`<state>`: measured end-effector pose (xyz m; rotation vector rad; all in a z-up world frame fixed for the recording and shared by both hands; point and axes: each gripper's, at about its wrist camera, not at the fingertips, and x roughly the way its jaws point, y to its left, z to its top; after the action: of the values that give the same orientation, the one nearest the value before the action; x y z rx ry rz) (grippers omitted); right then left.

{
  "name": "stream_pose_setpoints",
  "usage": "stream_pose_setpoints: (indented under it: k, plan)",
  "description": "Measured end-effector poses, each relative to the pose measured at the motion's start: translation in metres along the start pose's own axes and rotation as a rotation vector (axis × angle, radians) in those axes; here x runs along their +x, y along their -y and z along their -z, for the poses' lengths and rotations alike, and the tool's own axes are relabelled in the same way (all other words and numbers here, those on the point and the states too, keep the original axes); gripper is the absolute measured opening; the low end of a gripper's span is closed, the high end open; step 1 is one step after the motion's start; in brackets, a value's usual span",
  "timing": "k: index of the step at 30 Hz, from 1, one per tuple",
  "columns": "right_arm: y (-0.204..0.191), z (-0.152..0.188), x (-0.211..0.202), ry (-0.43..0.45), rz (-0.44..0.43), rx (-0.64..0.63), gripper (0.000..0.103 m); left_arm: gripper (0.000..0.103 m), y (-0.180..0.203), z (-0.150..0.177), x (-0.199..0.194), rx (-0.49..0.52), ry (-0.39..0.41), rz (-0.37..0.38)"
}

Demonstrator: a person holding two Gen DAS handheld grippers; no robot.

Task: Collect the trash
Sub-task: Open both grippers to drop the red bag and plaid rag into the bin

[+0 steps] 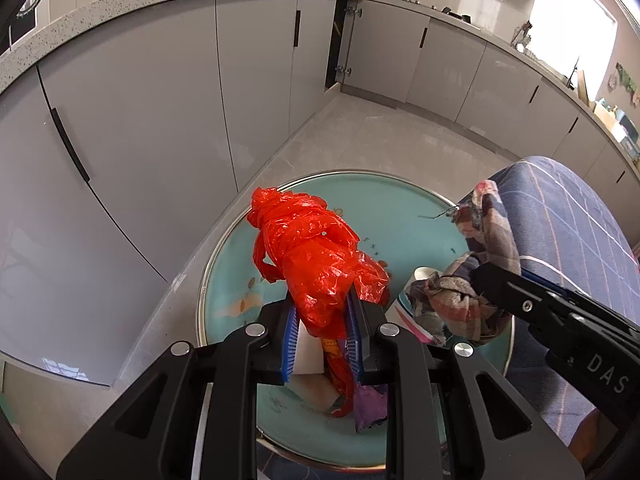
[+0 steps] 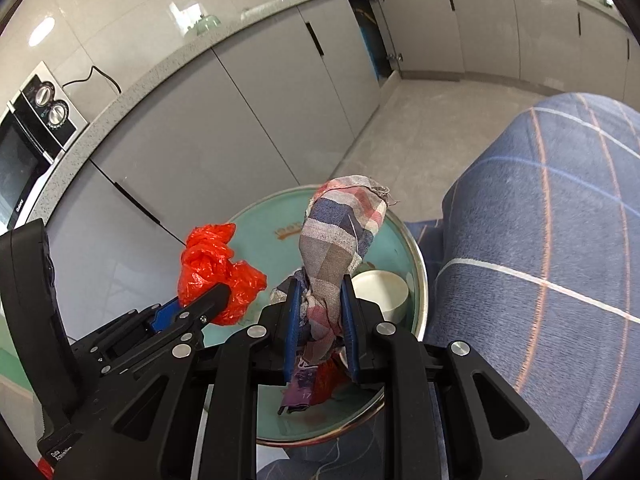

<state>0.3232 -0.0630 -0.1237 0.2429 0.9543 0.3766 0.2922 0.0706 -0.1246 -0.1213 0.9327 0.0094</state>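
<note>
Both grippers hold something over the round tray.

The left gripper (image 1: pixel 322 320) pinches a red bag (image 1: pixel 312 248) at frame centre; the right gripper (image 2: pixel 320 320) pinches a plaid cloth (image 2: pixel 340 236). On the tray (image 1: pixel 400 208), a white cup (image 2: pixel 380 288) and a purple wrapper (image 2: pixel 300 392) lie partly hidden behind the fingers, with other scraps I can't make out.
</note>
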Motion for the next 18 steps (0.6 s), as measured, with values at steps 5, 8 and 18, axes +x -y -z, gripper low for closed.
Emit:
stream_pose_setpoints:
  k: [5,8,18]
  plan:
    - [0.003,-0.001,0.012,-0.028,0.005,-0.003,0.02,0.021,-0.001,0.001,0.009,-0.002,-0.016,-0.005]
    - [0.004,-0.002,0.018,-0.038,0.007,-0.003,0.02,0.021,-0.001,-0.001,0.014,-0.001,-0.026,-0.008]
    - [0.003,-0.008,0.028,-0.036,-0.02,-0.025,0.043,0.021,0.001,0.002,0.021,-0.006,-0.042,-0.023]
